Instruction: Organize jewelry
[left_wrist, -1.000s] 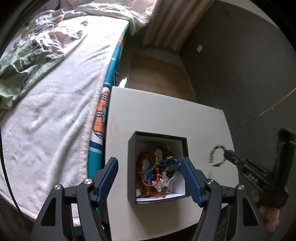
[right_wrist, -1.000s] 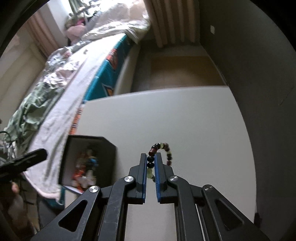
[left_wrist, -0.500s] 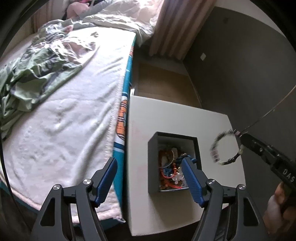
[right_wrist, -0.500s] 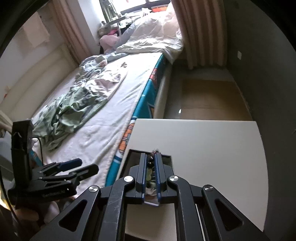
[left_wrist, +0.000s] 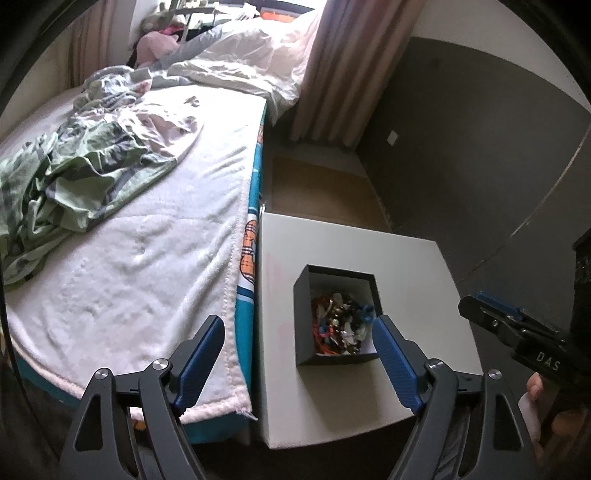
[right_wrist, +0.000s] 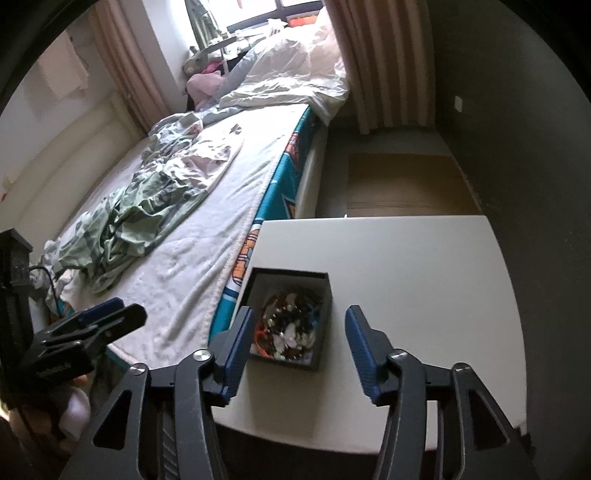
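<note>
The square white table (right_wrist: 424, 266) carries only the small black open-topped box (left_wrist: 334, 354), which stands near the table's bed-side edge and close to its near edge. From these views the table around the box shows no loose pieces, so the step in hand looks like a release and pull-away, with the tidying near its end. To do it well, both tools should rise straight off the box, keeping their fingers clear of its thin walls so the light box is not nudged toward the table edge.

The right gripper (right_wrist: 297, 341) hangs above the box's near wall, its blue-padded jaws opening with nothing between the pads. The left gripper (left_wrist: 301, 349), over the box's bed side, is spreading wider and is likewise empty.

Inside the box lies a tangled heap of jewelry (left_wrist: 341, 323): red-orange cords, blue pieces, dark beads and pale bits, sitting below the rim.
</note>
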